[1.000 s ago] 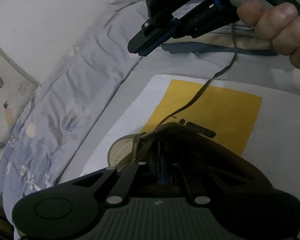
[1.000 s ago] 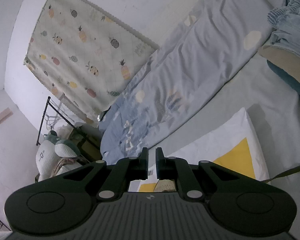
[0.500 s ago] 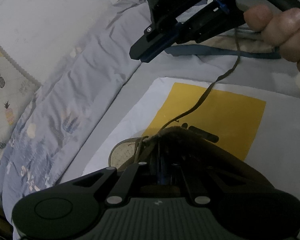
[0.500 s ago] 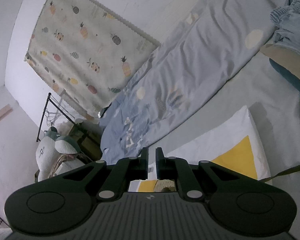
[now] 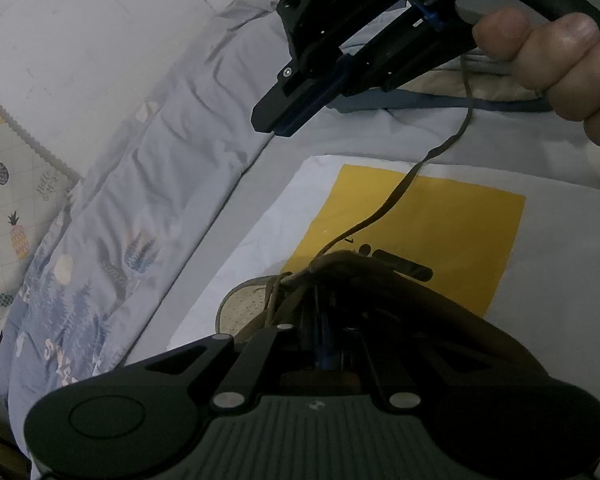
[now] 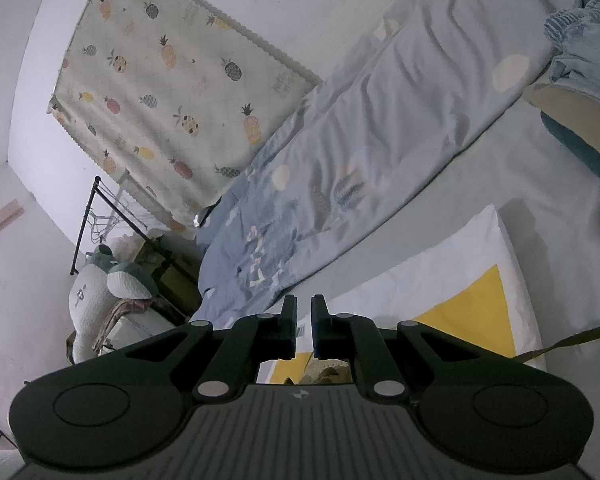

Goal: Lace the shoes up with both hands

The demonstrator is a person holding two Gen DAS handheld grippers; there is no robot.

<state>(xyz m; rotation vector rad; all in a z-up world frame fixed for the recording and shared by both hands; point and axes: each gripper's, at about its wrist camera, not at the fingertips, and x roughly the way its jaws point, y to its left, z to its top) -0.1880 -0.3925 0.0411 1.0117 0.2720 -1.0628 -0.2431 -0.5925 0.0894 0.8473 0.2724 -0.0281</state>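
Observation:
A dark brown shoe (image 5: 400, 304) with a beige insole (image 5: 240, 312) sits right against my left gripper (image 5: 328, 300). Its fingers are close together and mostly buried in the shoe's dark upper, apparently shut on it. A brown lace (image 5: 396, 192) runs from the shoe's top up to the person's hand (image 5: 560, 60) that holds my right gripper (image 5: 276, 122). In the right wrist view my right gripper (image 6: 304, 320) shows only a narrow slit with nothing between its fingers. There the lace (image 6: 580, 336) passes under the gripper's body at the lower right.
The shoe rests over a white sheet with a yellow panel (image 5: 460, 232) on a grey bed. A blue printed quilt (image 5: 120, 200) lies along the left. Folded clothes (image 6: 580, 40) are at the back right. A pineapple curtain (image 6: 160, 80), a rack and a plush toy (image 6: 112, 280) stand beyond the bed.
The right gripper and hand have risen and shifted slightly right in the left wrist view, drawing the lace up with them. The shoe stays fixed against the left gripper.

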